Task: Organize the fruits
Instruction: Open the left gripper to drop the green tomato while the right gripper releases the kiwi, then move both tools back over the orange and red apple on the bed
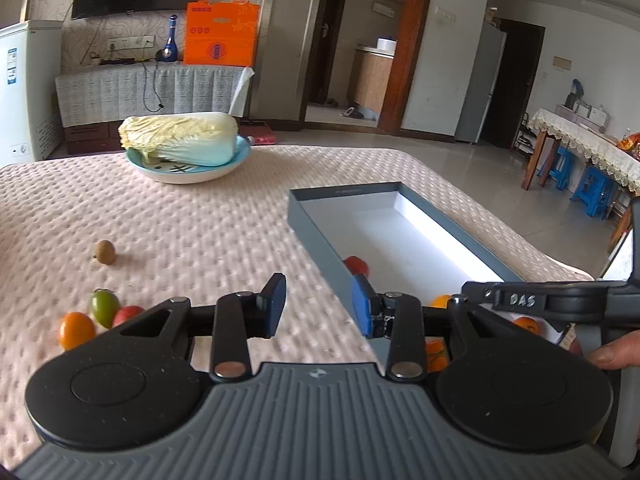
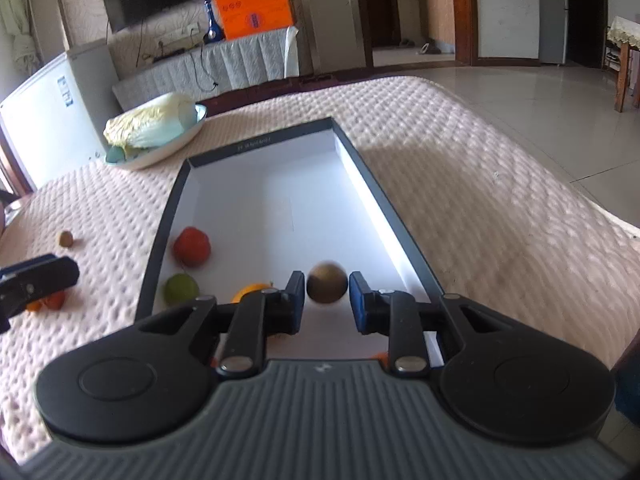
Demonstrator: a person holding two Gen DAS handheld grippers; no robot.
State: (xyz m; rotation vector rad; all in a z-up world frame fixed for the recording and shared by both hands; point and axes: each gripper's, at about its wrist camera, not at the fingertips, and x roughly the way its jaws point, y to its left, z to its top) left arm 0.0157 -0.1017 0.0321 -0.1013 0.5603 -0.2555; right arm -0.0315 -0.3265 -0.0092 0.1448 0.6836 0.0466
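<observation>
A dark grey box [image 2: 172,216] with a white inside lies on the pink cloth; it also shows in the left wrist view [image 1: 316,236]. My right gripper [image 2: 326,300] is open over its near end, with a blurred brown kiwi [image 2: 327,282] between the fingers, not touching either pad. A red tomato [image 2: 192,247], a green fruit [image 2: 181,289] and an orange fruit [image 2: 252,291] lie in the box. My left gripper [image 1: 320,304] is open and empty by the box's left wall. On the cloth lie a kiwi [image 1: 105,252], a green tomato [image 1: 105,307], an orange fruit [image 1: 76,330] and a red fruit [image 1: 127,314].
A cabbage [image 1: 180,138] sits in a blue-rimmed bowl [image 1: 188,172] at the far side of the table. The table edge drops to the floor on the right [image 2: 580,184]. A white fridge [image 1: 24,88] stands at far left.
</observation>
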